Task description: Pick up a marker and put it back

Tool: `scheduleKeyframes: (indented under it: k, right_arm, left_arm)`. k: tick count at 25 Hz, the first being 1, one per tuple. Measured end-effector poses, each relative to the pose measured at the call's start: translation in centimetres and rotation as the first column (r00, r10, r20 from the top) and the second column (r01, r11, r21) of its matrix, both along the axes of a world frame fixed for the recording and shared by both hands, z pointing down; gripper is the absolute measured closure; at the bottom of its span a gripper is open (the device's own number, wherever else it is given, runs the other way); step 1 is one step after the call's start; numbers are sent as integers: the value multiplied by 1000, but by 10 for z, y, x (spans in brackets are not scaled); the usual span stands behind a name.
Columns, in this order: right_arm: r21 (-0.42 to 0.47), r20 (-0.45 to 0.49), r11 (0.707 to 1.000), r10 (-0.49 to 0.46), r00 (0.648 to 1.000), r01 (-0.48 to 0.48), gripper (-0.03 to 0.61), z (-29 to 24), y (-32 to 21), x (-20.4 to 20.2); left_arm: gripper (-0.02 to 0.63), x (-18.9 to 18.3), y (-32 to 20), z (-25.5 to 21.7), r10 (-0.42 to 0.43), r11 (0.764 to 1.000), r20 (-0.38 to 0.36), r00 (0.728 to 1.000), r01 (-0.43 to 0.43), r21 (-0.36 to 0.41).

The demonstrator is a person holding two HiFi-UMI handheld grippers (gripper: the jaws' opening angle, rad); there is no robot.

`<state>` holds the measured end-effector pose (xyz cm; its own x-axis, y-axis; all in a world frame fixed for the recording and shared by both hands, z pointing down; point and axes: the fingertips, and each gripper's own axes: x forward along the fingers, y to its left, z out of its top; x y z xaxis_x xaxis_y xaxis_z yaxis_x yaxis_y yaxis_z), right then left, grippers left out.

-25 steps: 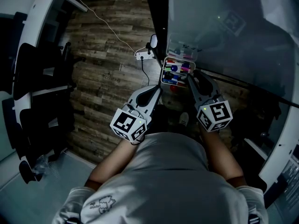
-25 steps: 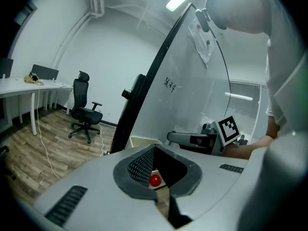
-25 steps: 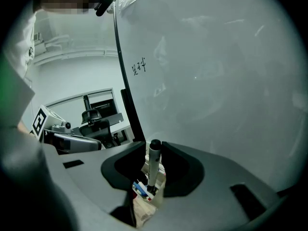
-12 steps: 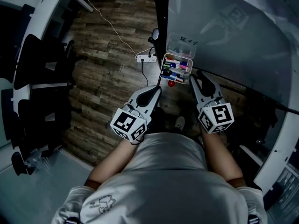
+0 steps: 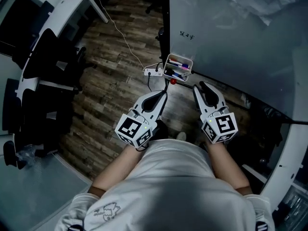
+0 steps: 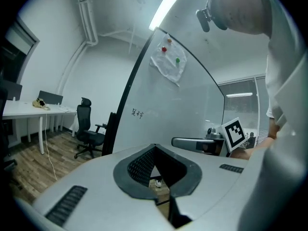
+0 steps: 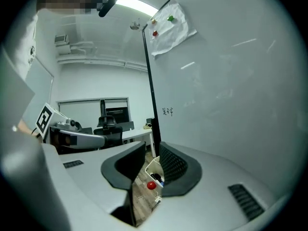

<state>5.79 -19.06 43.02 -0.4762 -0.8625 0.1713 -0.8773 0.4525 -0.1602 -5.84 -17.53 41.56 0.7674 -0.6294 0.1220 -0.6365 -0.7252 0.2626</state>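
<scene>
A small white tray (image 5: 185, 61) of several coloured markers (image 5: 176, 63) hangs on the lower edge of the whiteboard (image 5: 231, 42). A red ball (image 5: 173, 81) sits just below it. My left gripper (image 5: 163, 94) is held short of the tray, shut and empty; in its own view the left gripper (image 6: 155, 148) has its pads meeting. My right gripper (image 5: 200, 86) hangs below and right of the tray. Its own view shows the right gripper (image 7: 151, 150) with a narrow gap and nothing in it, and the tray (image 7: 150, 167) and red ball (image 7: 151, 185) show through that gap.
A white power strip (image 5: 152, 71) with a cable lies on the wood floor left of the tray. Black office chairs (image 5: 45, 66) and a white desk (image 5: 57, 6) stand at the left. The whiteboard's dark frame (image 5: 164, 28) rises above the tray.
The right gripper has drawn back from beside the tray. Both grippers now sit farther from the tray, and the head view has lifted to show more whiteboard and floor.
</scene>
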Motion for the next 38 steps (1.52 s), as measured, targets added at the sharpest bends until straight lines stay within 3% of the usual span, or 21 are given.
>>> scheduleKeyframes:
  k: [2,5,8,22,30,38]
  right_arm:
    - [26,-1,999,-21,1000,21,485,-10,16,-1]
    - [91,-15,994,-53,998,54,566,-28,44,-1]
    - [130,-18,988,-77,997,78,569,-40,66,1]
    - [129,-39,984,-118,992,122,568,-41,129,-7]
    - [179,-44,978,-97,994,103,568,-58,146,-31]
    - [207,-33,976,-64,997,69,568,-73,167,-89]
  left_arm:
    - [609,5,14,-12,-4,999,-9,1000,4,35]
    - [609,14,39,-24,6,998,-21,1000,-5,65]
    - [609,21,59,-31,-5,996,-30,1000,8,89]
    - [609,0,126,-35,-109,988,-54,993,114,103]
    - [609,-13,136,-42,-54,990,-61,997,62,128]
    - [609,-55,144,-62,27,986,-38,999,-20,163]
